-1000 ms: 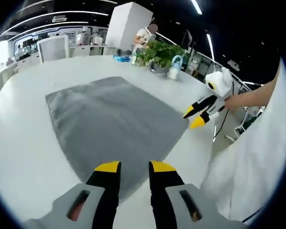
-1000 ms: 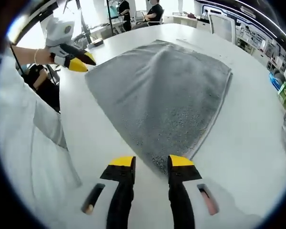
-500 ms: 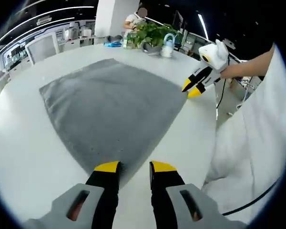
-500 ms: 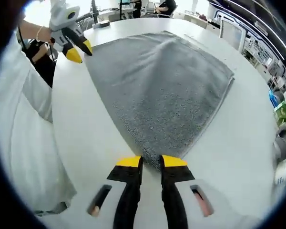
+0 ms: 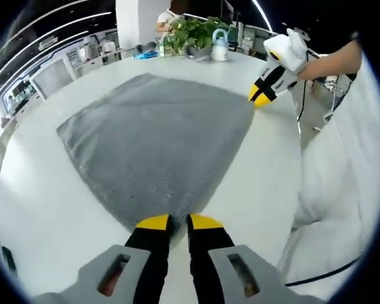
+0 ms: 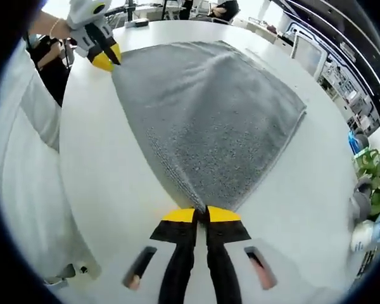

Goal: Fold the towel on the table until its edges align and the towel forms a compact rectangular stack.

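Observation:
A grey towel (image 5: 158,136) lies spread flat on the round white table (image 5: 44,215). My left gripper (image 5: 179,222) sits at the towel's near corner, its yellow-tipped jaws drawn in to a narrow gap with the corner between them. The right gripper (image 5: 263,96) shows at the towel's right-hand corner, tips down on the cloth. In the right gripper view the towel (image 6: 209,120) runs away from my right gripper (image 6: 201,214), whose jaws are shut on the near corner. The left gripper (image 6: 105,61) shows at the far-left corner.
A potted plant (image 5: 193,31), a pale watering jug (image 5: 220,49) and small items stand at the table's far edge. The person's white sleeve and body (image 5: 342,190) border the table. Chairs and desks stand beyond the table (image 6: 307,47). Two people sit far off.
Both grippers have dropped onto the towel's two near corners. The right gripper's jaws have gone from wide apart to shut, and the left's have narrowed around its corner.

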`<state>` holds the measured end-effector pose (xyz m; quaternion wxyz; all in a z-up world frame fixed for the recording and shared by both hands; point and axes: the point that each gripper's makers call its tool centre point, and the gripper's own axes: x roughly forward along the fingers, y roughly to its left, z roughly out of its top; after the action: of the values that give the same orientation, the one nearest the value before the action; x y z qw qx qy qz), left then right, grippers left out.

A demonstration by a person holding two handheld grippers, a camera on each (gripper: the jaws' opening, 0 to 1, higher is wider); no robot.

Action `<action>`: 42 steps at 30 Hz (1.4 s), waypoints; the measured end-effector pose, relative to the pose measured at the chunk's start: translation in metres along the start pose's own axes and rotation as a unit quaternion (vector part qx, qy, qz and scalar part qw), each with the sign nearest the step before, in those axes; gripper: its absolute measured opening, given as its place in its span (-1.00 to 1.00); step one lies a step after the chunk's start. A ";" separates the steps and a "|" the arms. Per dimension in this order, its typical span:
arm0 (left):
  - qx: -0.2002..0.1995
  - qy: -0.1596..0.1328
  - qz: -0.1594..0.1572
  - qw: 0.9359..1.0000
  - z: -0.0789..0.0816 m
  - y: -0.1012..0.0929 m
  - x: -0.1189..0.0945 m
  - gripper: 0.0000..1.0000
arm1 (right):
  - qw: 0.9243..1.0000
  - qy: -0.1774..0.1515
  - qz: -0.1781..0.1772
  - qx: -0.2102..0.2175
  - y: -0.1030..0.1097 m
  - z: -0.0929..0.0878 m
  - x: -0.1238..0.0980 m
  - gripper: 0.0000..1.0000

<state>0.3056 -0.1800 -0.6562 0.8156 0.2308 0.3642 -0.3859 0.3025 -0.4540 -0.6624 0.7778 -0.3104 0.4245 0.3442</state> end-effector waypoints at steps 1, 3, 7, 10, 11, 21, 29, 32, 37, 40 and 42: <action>0.000 -0.001 -0.003 1.000 0.000 -0.003 0.000 -0.86 | 1.000 0.002 0.002 0.008 0.000 0.000 -0.001 -0.98; 0.007 0.001 0.002 1.000 0.000 -0.004 0.000 -0.90 | 1.000 0.007 0.003 0.019 0.000 -0.001 -0.001 -0.99; 0.011 0.014 -0.001 1.000 -0.002 -0.008 -0.004 -0.92 | 0.999 0.016 0.007 0.047 0.003 -0.003 -0.004 -1.00; 0.009 0.022 -0.006 1.000 -0.005 -0.011 -0.008 -0.93 | 0.997 0.014 0.014 0.081 0.007 -0.002 -0.008 -1.00; 0.008 0.025 -0.008 1.000 -0.006 -0.012 -0.010 -0.94 | 0.996 0.014 0.015 0.082 0.008 -0.002 -0.010 -1.00; 0.004 0.018 -0.021 1.000 0.001 -0.013 -0.031 -0.94 | 0.997 0.019 0.014 0.071 0.016 0.006 -0.034 -1.00; -0.009 0.016 -0.030 0.999 0.013 -0.009 -0.049 -0.94 | 0.997 0.014 -0.001 0.076 0.013 0.019 -0.052 -1.00; -0.026 0.011 -0.028 0.999 0.019 -0.005 -0.056 -0.94 | 0.995 0.009 -0.001 0.095 0.012 0.023 -0.058 -1.00; -0.042 0.008 -0.035 0.998 0.027 -0.003 -0.069 -0.94 | 0.993 -0.005 -0.007 0.115 0.011 0.029 -0.069 -1.00; -0.056 0.014 -0.045 0.997 0.029 -0.005 -0.074 -0.94 | 0.991 -0.011 -0.011 0.130 0.009 0.033 -0.075 -1.00; -0.074 0.017 -0.050 0.996 0.030 -0.007 -0.077 -0.94 | 0.990 -0.007 -0.011 0.141 0.009 0.033 -0.079 -1.00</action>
<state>0.2789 -0.1691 -0.5786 0.8039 0.1576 0.4165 -0.3943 0.2782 -0.4443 -0.5805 0.8205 -0.1998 0.4597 0.2747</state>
